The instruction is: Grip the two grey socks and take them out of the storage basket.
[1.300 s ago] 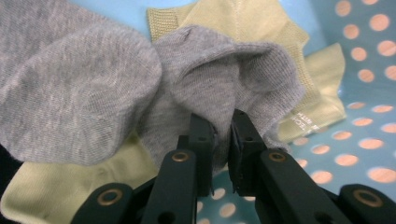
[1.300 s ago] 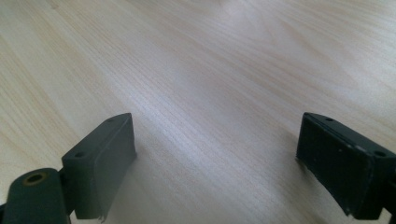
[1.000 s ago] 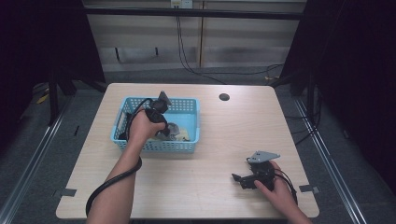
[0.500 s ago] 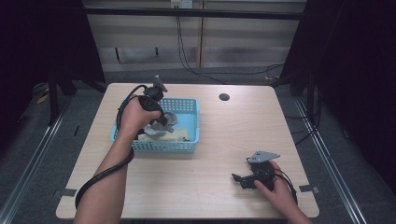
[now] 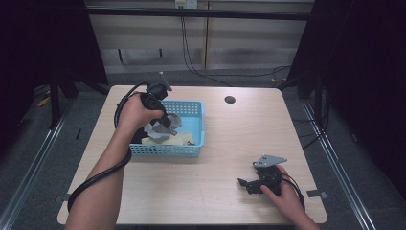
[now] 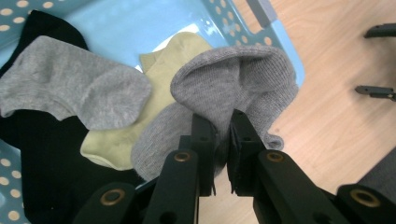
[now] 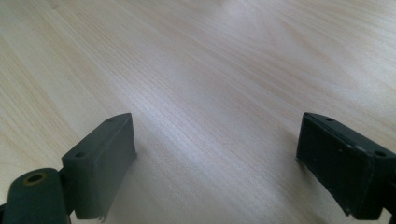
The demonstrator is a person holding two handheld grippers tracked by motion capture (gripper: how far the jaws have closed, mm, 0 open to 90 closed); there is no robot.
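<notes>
My left gripper (image 6: pixel 223 140) pinches a grey sock (image 6: pixel 233 88), jaws nearly together with the knit bunched between the pads. In the high view the left gripper (image 5: pixel 165 123) sits over the blue basket (image 5: pixel 198 125), sock (image 5: pixel 168 123) hanging off it above the basket's contents, lifted clear of the pile as far as I can tell. Under it in the basket: a second grey sock (image 6: pixel 70 88) lying flat, a pale yellow-green sock (image 6: pixel 149 93) partly beneath the held one, and black fabric (image 6: pixel 42 149) along the near-left side. The basket stands on the left half of the bench (image 5: pixel 230 143), close to the far edge. A dark round hole (image 5: pixel 230 99) sits in the bench near the far edge, right of the basket.

My right gripper (image 5: pixel 249 184) rests on the bench near the near-right corner, well apart from the basket. Jaws spread wide, nothing between them; in the right gripper view (image 7: pixel 215 158) just bare wood grain between the two black pads. Grey plate (image 5: pixel 269 160) on top of it, cable trailing off toward the near edge.
</notes>
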